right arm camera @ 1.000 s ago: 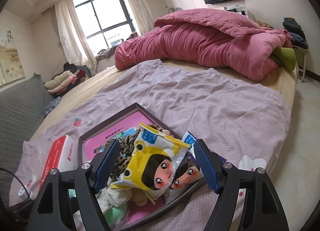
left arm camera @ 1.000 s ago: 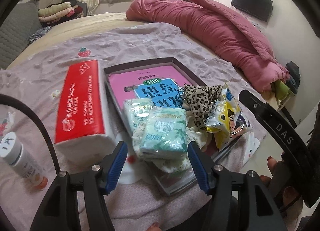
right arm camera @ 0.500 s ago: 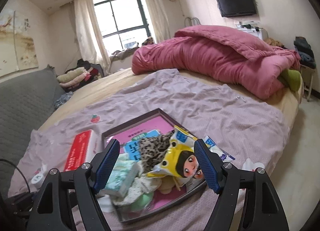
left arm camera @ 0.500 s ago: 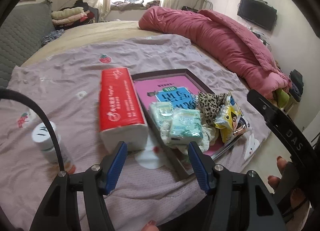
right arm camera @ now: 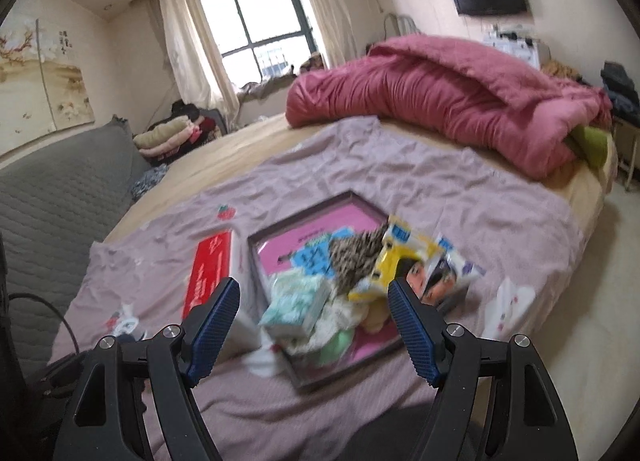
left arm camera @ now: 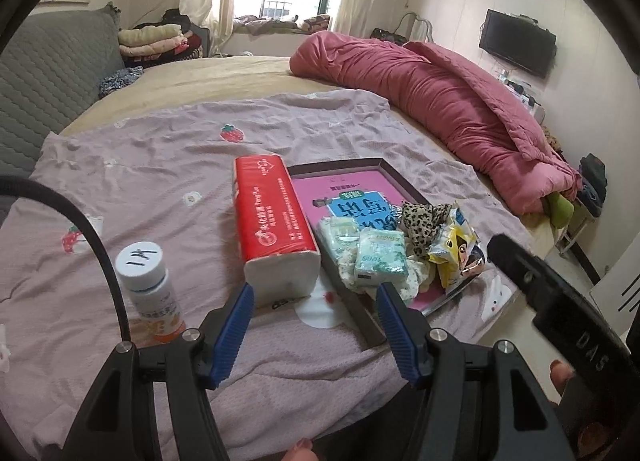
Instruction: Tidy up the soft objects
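Note:
A dark-framed tray [left arm camera: 362,324] [right arm camera: 256,261] lies on the lilac bedspread with a pink book in it. Piled at its near end are green tissue packs [left arm camera: 378,257] [right arm camera: 294,303], a leopard-print cloth [left arm camera: 420,219] [right arm camera: 354,255] and yellow cartoon snack bags [left arm camera: 454,247] [right arm camera: 400,261]. A red tissue pack [left arm camera: 272,221] [right arm camera: 210,273] lies left of the tray. My left gripper [left arm camera: 314,301] is open and empty, above the bed in front of the red pack. My right gripper [right arm camera: 314,295] is open and empty, back from the tray.
A white-capped pill bottle [left arm camera: 148,289] stands left of the red pack. A black cable [left arm camera: 96,253] arcs at far left. A rolled pink quilt [left arm camera: 440,101] lies along the far right of the bed. A grey headboard [right arm camera: 52,181] is on the left. Folded clothes [left arm camera: 152,37] are stacked beyond.
Both grippers have pulled back and up from the tray, so the pile looks smaller and farther. Both stay open and empty. The objects have not moved.

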The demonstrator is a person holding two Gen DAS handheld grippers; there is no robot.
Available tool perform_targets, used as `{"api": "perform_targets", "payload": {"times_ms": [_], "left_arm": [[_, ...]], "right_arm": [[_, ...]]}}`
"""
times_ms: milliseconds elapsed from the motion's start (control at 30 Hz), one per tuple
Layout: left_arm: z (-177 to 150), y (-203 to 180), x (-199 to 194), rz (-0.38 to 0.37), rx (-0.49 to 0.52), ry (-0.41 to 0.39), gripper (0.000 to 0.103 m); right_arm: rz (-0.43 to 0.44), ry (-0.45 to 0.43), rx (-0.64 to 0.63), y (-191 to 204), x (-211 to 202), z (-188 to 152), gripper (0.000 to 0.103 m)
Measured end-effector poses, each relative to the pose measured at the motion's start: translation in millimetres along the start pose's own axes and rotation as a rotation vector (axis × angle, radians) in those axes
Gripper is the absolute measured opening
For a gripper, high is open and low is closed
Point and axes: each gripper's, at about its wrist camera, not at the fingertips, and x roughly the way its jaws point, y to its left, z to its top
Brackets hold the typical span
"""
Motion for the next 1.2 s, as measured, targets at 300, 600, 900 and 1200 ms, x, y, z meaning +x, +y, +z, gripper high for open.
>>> {"api": "perform_targets", "payload": {"times_ms": [300,600,900,1200], "left_arm": [[-15,15,-12,0.028,-0.003,0.013,0.063],[-31,17,-10,0.021,0.010,0.040,0.063],[-39,14,-15,0.023,0.023,0.054,0.063],[-43,16,-19,0.034,0.017,0.058,0.063]], "right_arm": [[0.004,0.057,0.036,5,-4,-11,0.078],[-0.025,0.108,0.002,13,-4,-22,0.078],[-0.041,0.130,-0.032,16,-7,-27,0.078],[-0.056,0.119,-0.054,16,-19,-28,0.078]]}}
